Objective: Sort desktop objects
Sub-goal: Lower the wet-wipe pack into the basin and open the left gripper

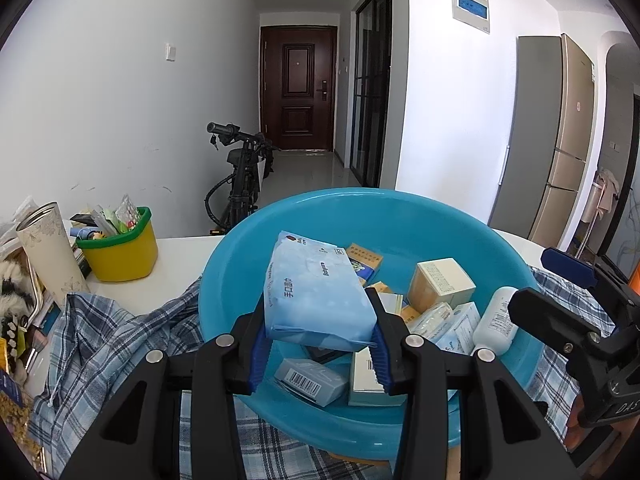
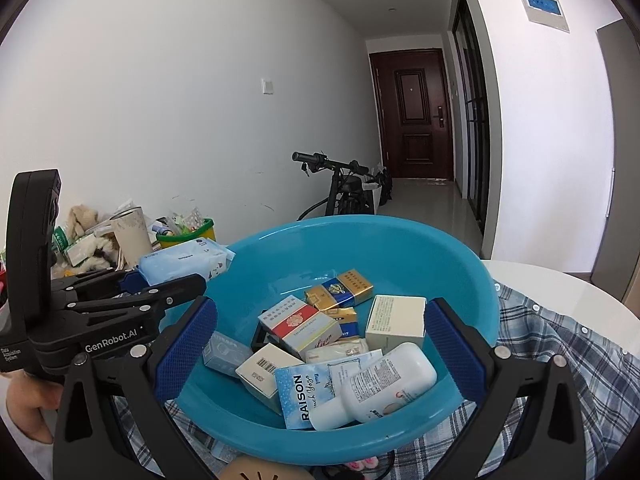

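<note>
A blue plastic basin (image 1: 236,280) rests on a plaid shirt and holds several small boxes, a white bottle (image 2: 384,384), a gold and blue pack (image 2: 340,290) and a blue RAISON packet (image 2: 304,396). My left gripper (image 1: 318,332) is shut on a pale blue wipes pack (image 1: 316,292), which hangs over the basin's left side. The right wrist view shows that same pack (image 2: 184,260) at the basin's left rim (image 2: 460,272). My right gripper (image 2: 320,312) stands open above the basin's near side, with nothing between its blue pads (image 2: 188,344). It also shows at the right edge (image 1: 536,280) of the left wrist view.
The blue plaid shirt (image 1: 112,336) is spread over a white table (image 1: 176,264). A yellow bucket with a green rim (image 1: 120,252), a cream tumbler (image 1: 52,252) and clutter stand at the left. A scooter (image 1: 240,176) is parked beyond the table.
</note>
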A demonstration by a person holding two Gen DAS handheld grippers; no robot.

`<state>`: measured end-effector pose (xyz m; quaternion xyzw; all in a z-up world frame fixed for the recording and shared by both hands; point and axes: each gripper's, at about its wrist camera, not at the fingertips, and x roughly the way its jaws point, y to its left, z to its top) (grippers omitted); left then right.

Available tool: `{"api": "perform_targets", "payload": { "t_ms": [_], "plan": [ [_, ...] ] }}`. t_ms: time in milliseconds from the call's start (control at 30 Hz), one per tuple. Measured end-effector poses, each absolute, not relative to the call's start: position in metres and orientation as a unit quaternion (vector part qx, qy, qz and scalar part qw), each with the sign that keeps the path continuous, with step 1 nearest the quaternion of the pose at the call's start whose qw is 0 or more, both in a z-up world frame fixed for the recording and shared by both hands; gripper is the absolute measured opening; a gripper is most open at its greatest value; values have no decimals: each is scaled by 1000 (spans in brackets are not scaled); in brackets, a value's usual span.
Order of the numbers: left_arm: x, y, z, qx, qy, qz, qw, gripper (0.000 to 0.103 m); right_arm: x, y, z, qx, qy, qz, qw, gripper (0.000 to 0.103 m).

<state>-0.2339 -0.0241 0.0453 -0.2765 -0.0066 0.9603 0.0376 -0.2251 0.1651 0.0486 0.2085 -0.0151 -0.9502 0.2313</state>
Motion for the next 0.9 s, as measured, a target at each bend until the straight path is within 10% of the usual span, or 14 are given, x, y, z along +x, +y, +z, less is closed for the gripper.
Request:
{"api": "perform_targets", "payload": {
  "t_ms": [433, 500, 533, 567, 900],
  "plan": [
    [-236, -23, 42, -283, -7, 959, 30, 44, -224, 164, 49, 210, -15, -951, 228, 103],
    [-235, -26, 43, -277, -20, 960, 29, 53, -225, 164, 49, 209, -15, -951, 226, 103],
    [-234, -30, 45, -272, -36, 961, 31, 91, -225, 165, 49, 209, -16, -951, 225, 103],
    [-233, -34, 47, -269, -55, 961, 31, 103, -226, 165, 49, 210, -18, -952, 224, 103],
    [-242, -55, 39, -282, -97, 954, 22, 103, -226, 162, 47, 210, -11, -952, 221, 103]
  ]
}}
